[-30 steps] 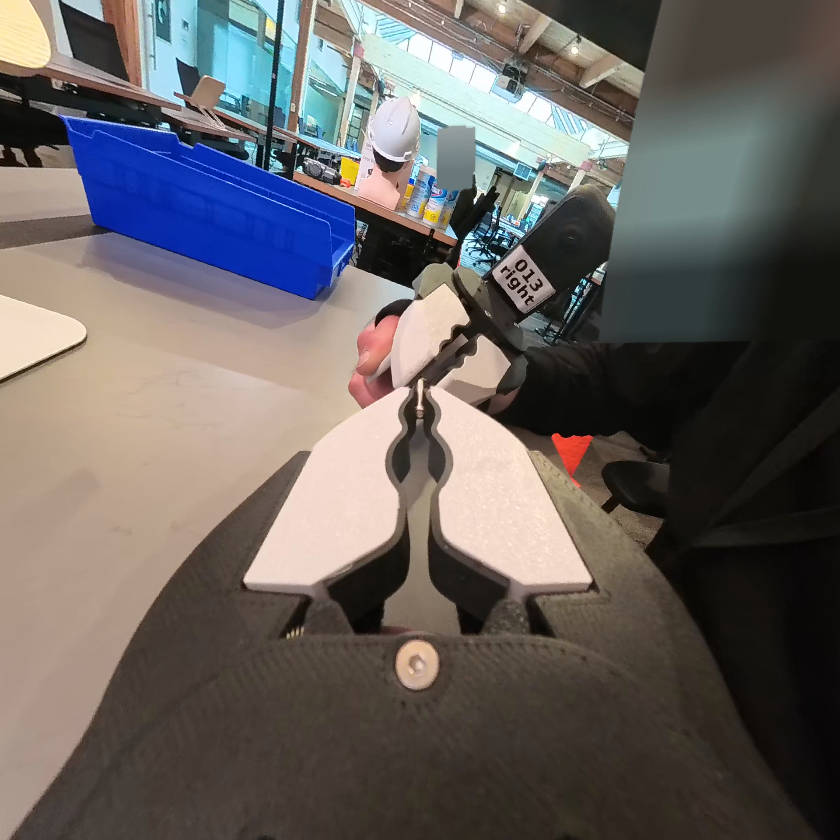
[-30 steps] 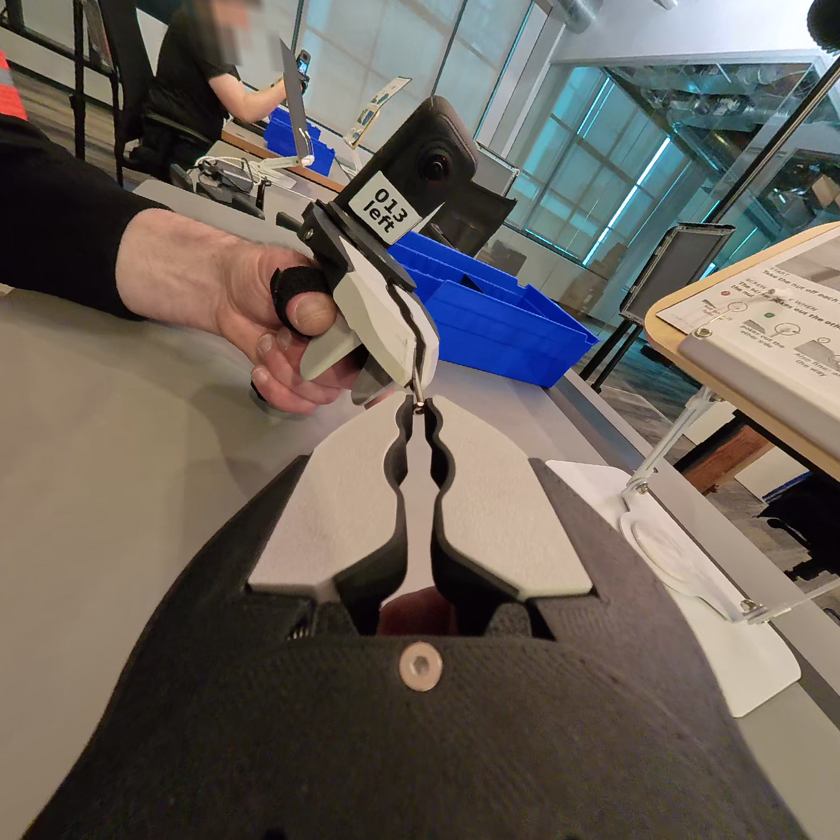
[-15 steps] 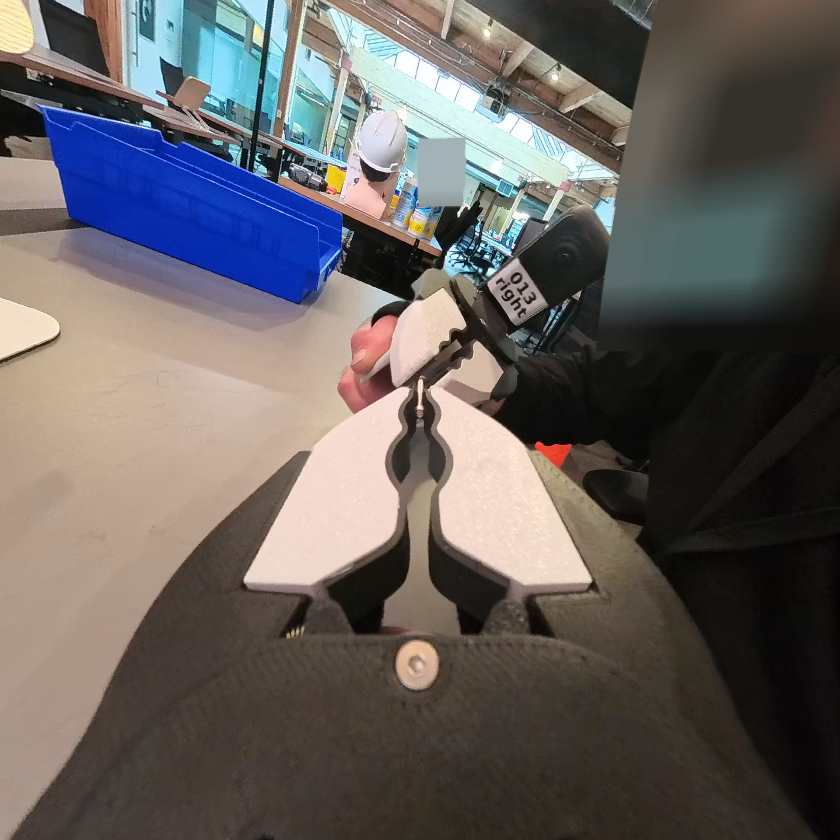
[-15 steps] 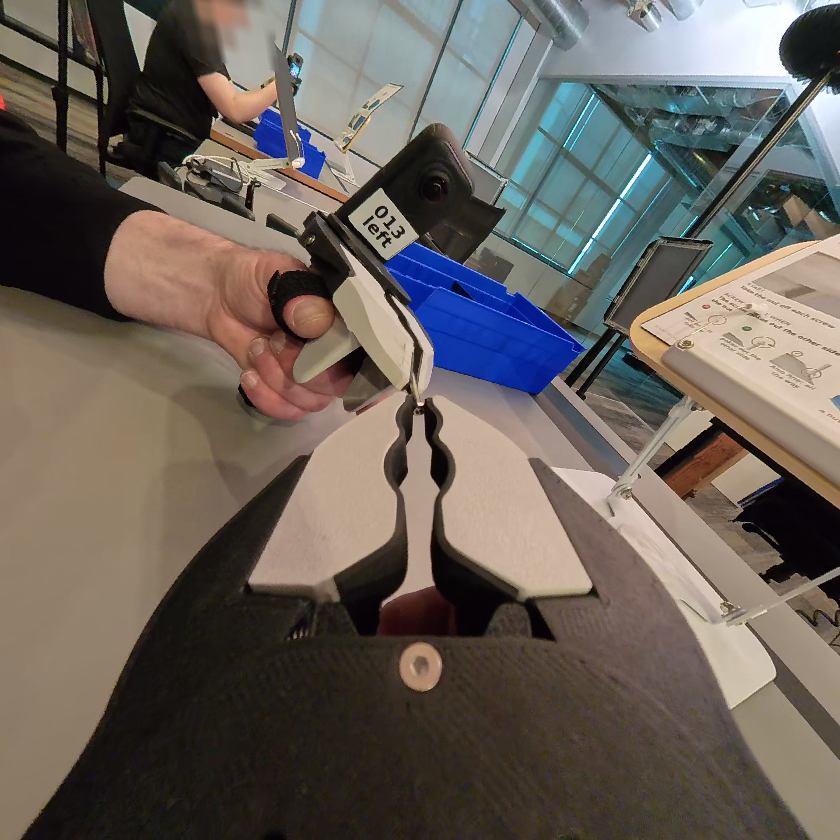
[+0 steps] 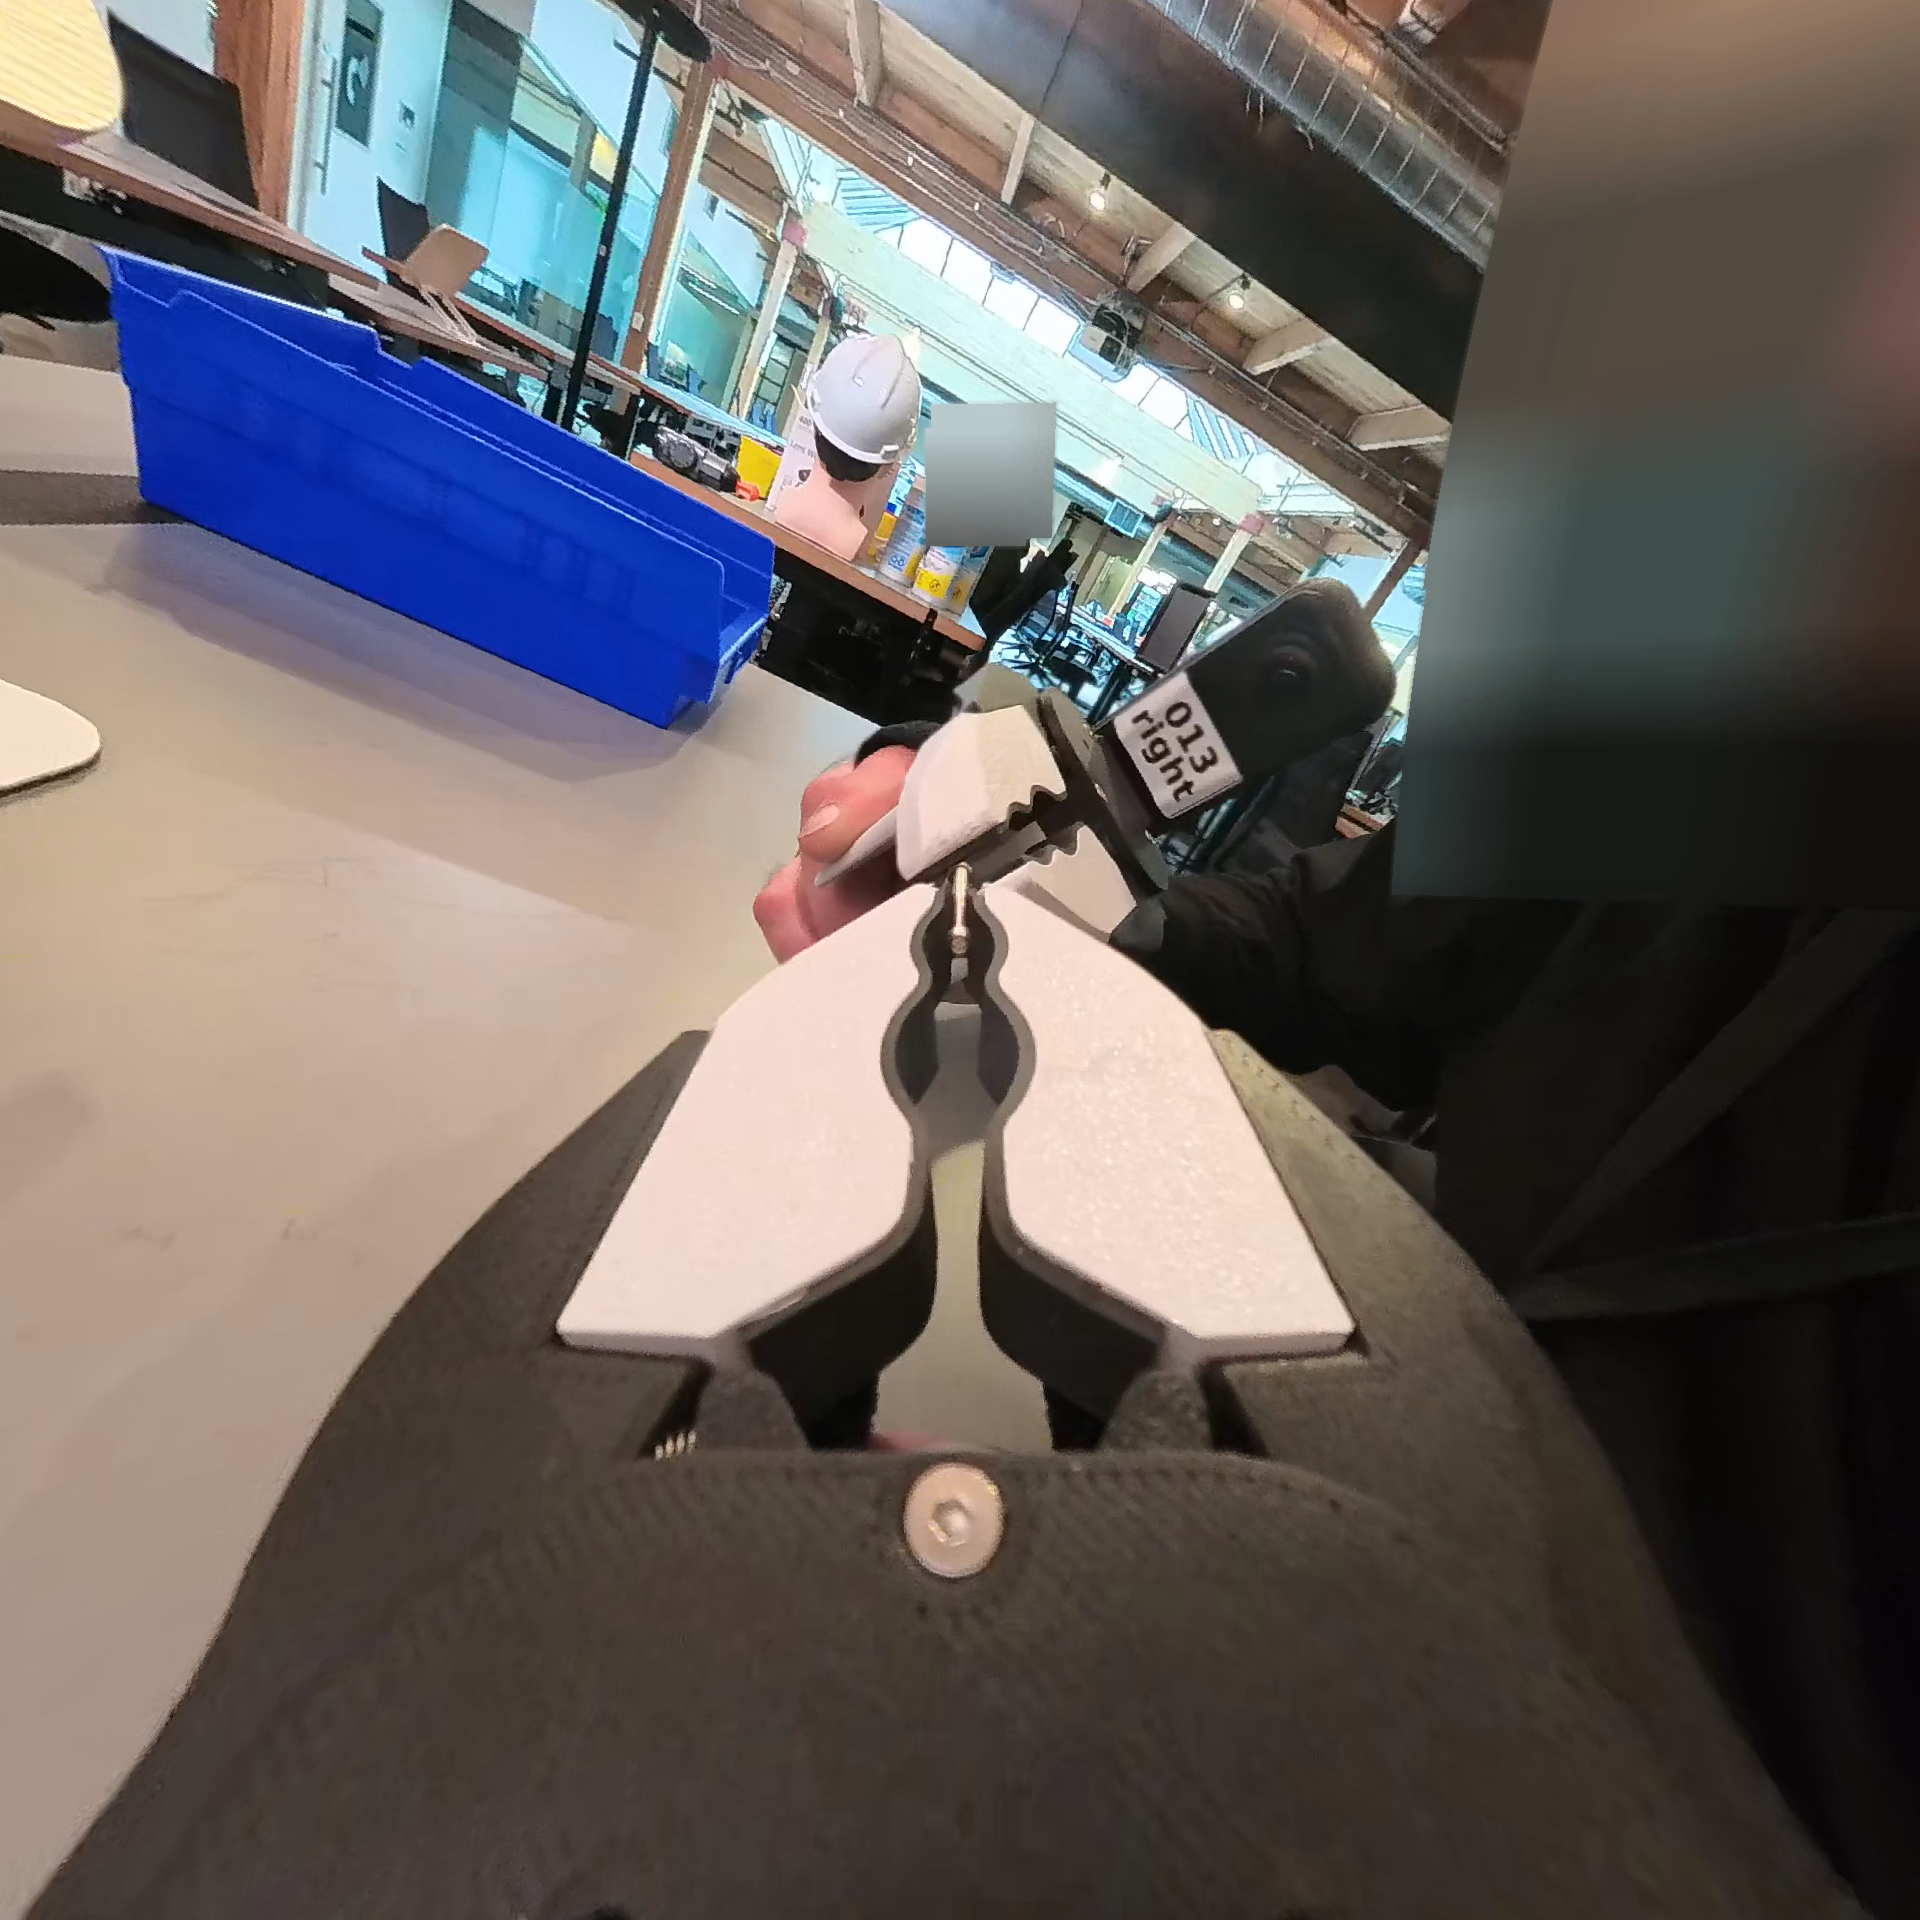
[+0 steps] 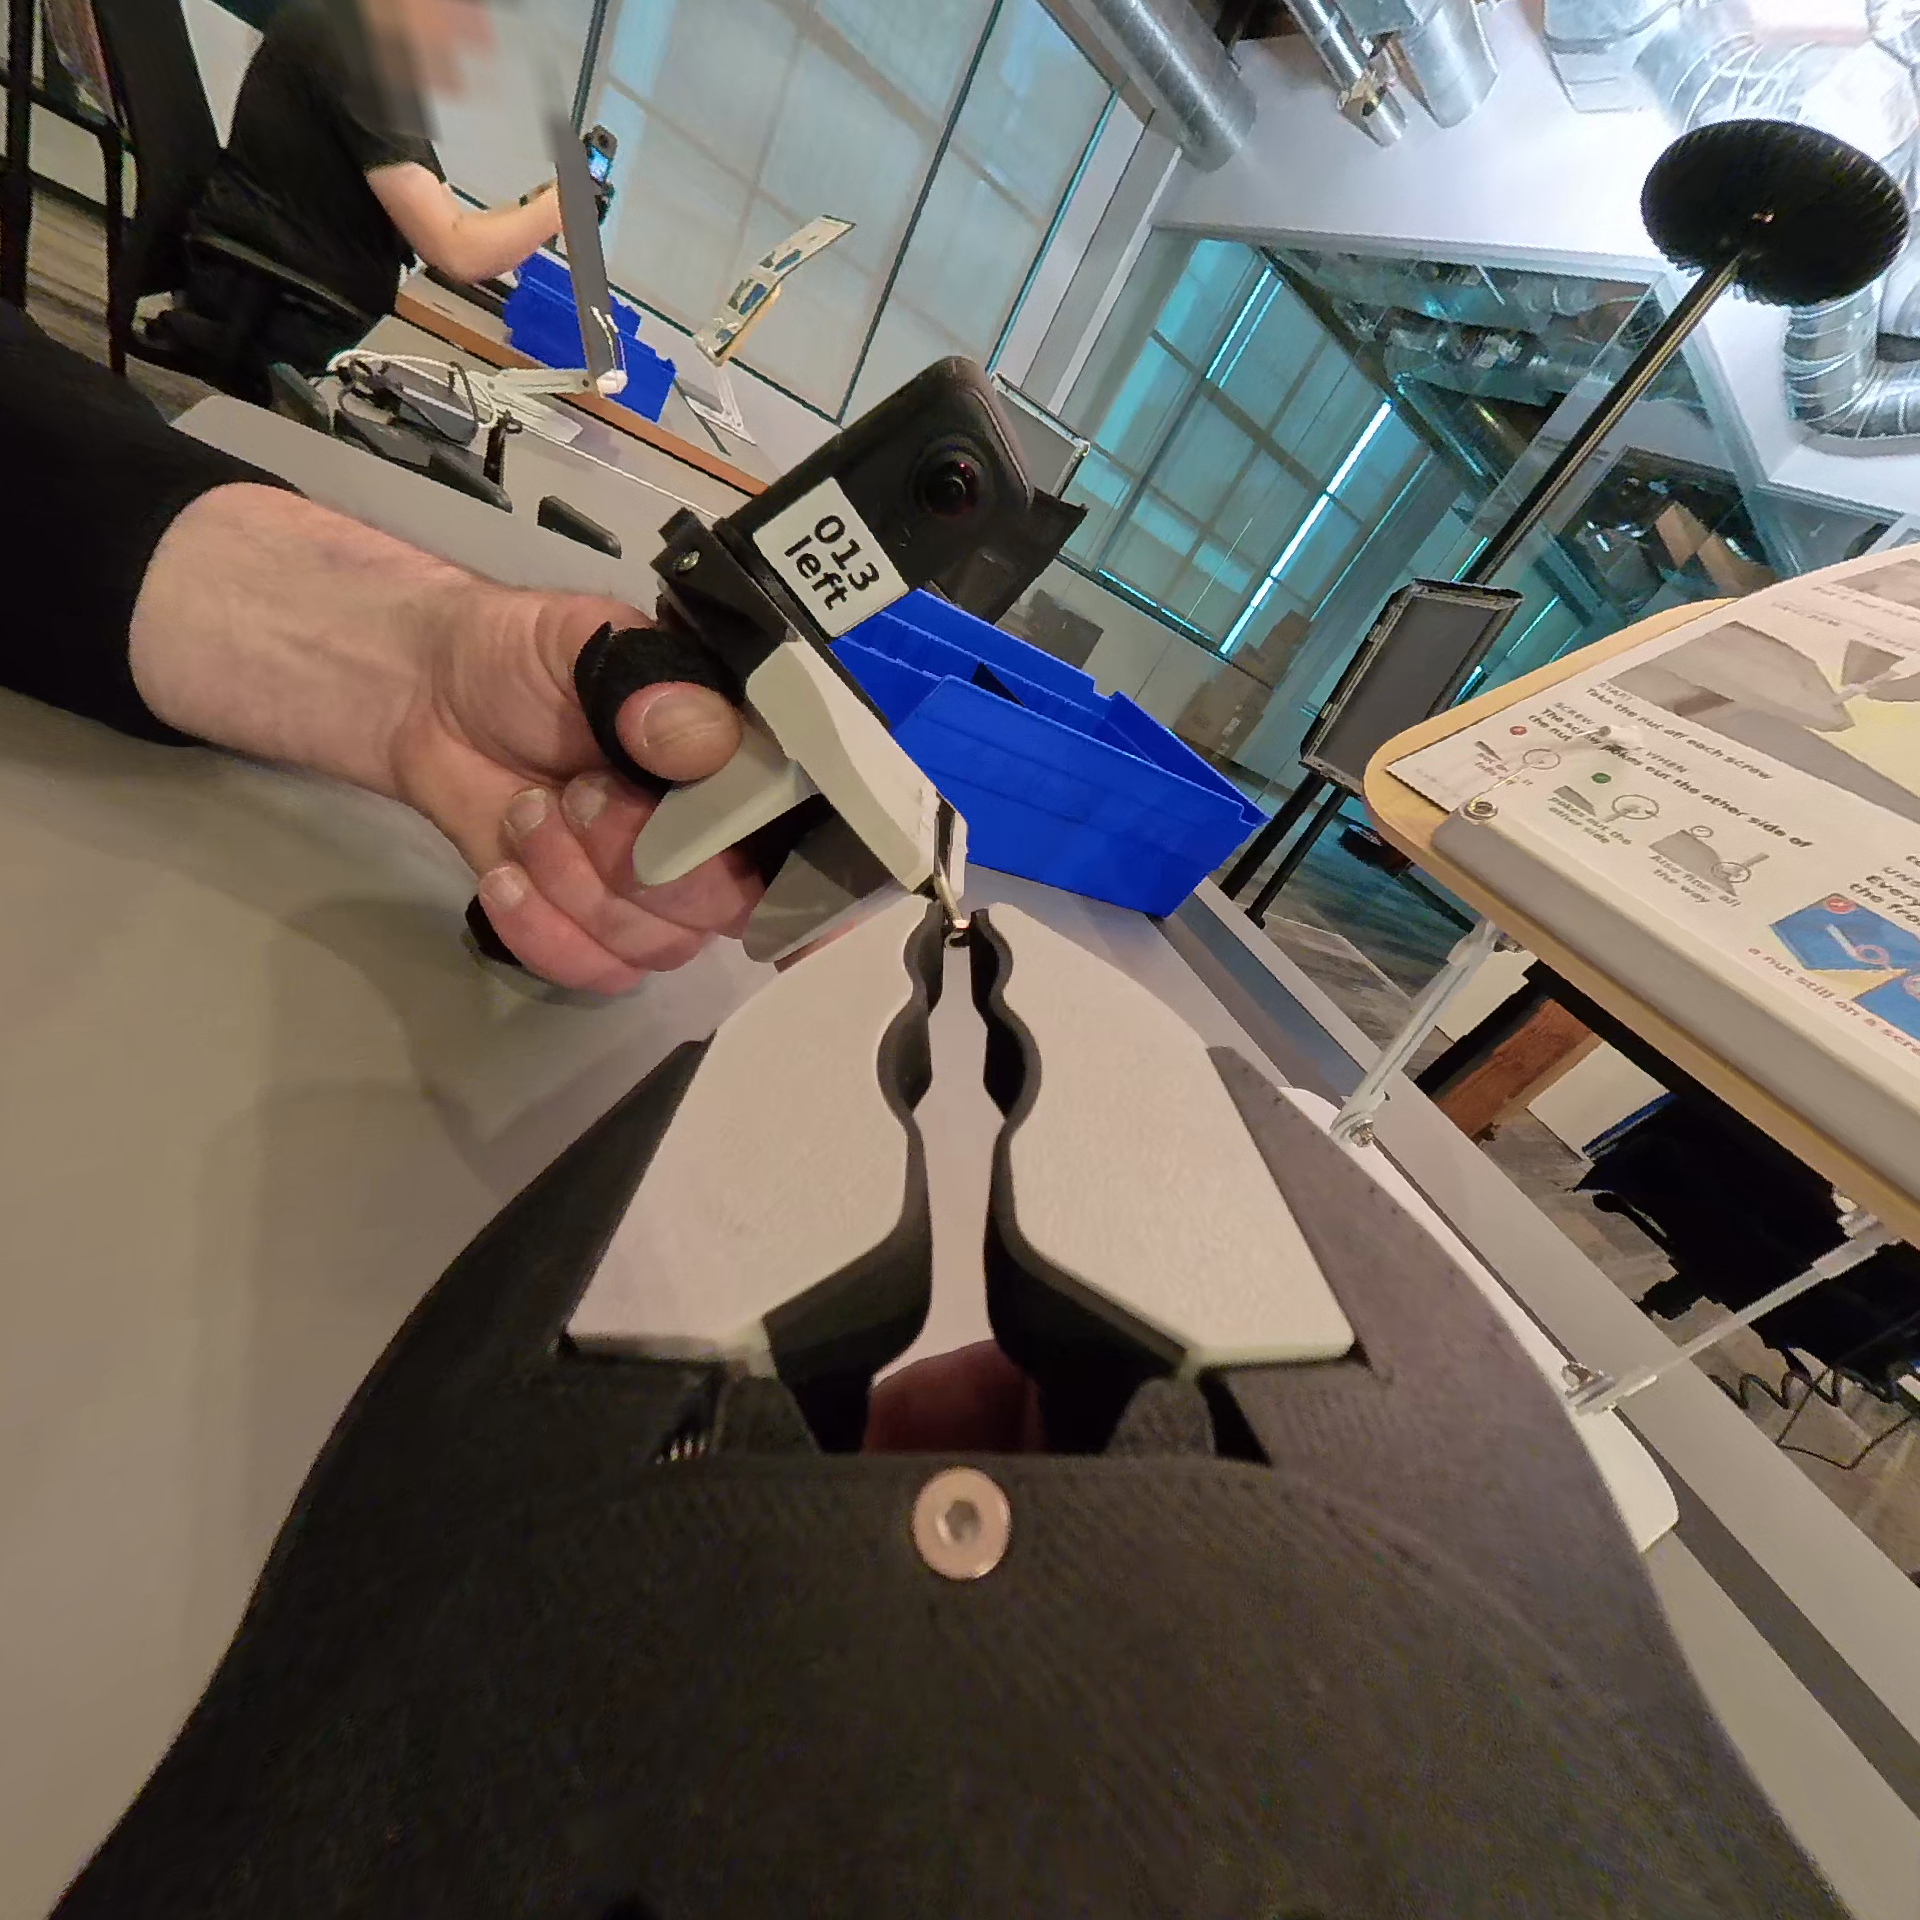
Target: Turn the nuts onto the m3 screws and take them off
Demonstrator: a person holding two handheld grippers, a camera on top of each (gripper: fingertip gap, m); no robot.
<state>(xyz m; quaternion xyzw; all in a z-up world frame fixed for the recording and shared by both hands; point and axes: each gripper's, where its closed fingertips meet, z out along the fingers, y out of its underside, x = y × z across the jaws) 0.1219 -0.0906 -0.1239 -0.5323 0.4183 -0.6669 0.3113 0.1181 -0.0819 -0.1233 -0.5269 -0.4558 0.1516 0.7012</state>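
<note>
- Grey bench (image 5: 312, 935) under both tools, workshop hall with glazed walls behind; landmark: the screw (image 5: 960, 916) held up in mid-air above the bench.
- Far left of the screw in the left wrist view: white plate edge (image 5: 42, 743) on the bench.
- Left of and behind the screw: long blue bin (image 5: 416, 499) standing on the bench, well apart from it.
- At the screw: left hand-held gripper (image 5: 958, 940) closed, tips pinching the thin silver shank.
- Just above the screw: right hand-held gripper (image 5: 961, 868) closed on its far end, tip to tip with the left one.
- In the right wrist view, left of the screw (image 6: 948, 883): bare hand (image 6: 540, 790) around the left hand-held gripper (image 6: 940, 852), black sleeve behind.
- Right at the screw's lower end: small nut (image 6: 958, 928) nipped between the closed tips of the right hand-held gripper (image 6: 958, 935).
- Behind the screw: blue bin (image 6: 1039, 769).
- Far right of the screw: tilted instruction board (image 6: 1683, 831) on a clear stand.
</note>
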